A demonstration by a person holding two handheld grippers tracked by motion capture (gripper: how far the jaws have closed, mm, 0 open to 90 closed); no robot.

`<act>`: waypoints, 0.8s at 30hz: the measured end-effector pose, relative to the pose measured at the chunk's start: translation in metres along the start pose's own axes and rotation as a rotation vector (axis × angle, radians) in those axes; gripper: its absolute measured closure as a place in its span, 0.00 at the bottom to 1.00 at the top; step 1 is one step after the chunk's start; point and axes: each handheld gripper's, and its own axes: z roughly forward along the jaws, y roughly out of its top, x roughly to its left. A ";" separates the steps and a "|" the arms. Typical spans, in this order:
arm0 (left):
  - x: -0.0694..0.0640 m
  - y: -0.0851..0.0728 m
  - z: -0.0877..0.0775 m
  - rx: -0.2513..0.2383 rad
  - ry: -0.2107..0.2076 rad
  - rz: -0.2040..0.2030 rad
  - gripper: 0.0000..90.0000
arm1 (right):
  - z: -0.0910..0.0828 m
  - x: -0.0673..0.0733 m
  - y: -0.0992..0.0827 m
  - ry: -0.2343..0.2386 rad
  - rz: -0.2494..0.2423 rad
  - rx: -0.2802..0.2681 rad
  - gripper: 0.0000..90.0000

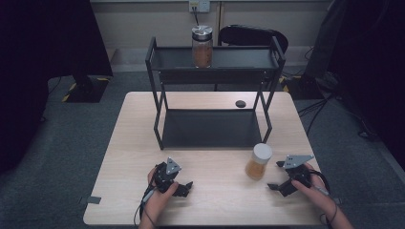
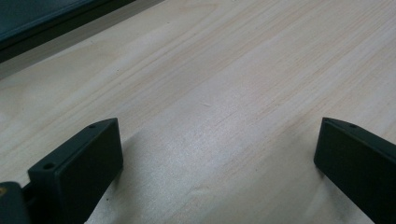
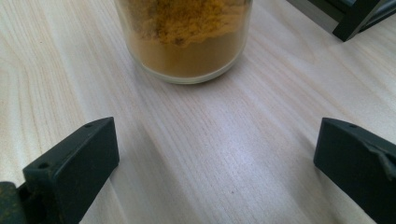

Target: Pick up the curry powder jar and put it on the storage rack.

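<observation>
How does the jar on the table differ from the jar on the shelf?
The table jar has a white lid; the shelf jar has a silvery metal one. The table jar stands before the open right gripper; the shelf jar sits on the rack's top tier. Both are clear, upright, holding brownish powder.

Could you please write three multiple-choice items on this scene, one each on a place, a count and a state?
1. Where does the white-lidded jar stand?
A. on the table, by the right gripper
B. on the rack's top shelf
C. on the floor

2. How many jars are there?
A. one
B. two
C. four

3. How do the right gripper's fingers stand?
A. shut on the jar
B. shut on nothing
C. open, jar ahead of them

Answers: 1 A, the high view shows it on the wood beside that gripper. 2 B, a second, metal-lidded jar stands on the rack. 3 C, the right gripper view shows bare table between the fingers.
</observation>
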 end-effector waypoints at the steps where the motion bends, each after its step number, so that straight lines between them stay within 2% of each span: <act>1: 0.000 0.000 0.000 0.000 0.000 0.000 0.01 | 0.000 0.000 0.000 -0.001 0.001 0.000 0.00; 12: -0.001 0.000 0.000 0.000 0.005 -0.003 0.00 | 0.000 0.001 0.000 -0.003 0.005 0.001 0.00; 18: -0.001 0.000 0.000 0.000 0.006 -0.004 0.00 | 0.001 0.002 0.010 -0.007 0.006 0.033 0.00; 24: -0.001 0.000 0.000 0.000 0.006 -0.004 0.00 | 0.001 0.001 0.013 -0.006 0.018 0.034 0.02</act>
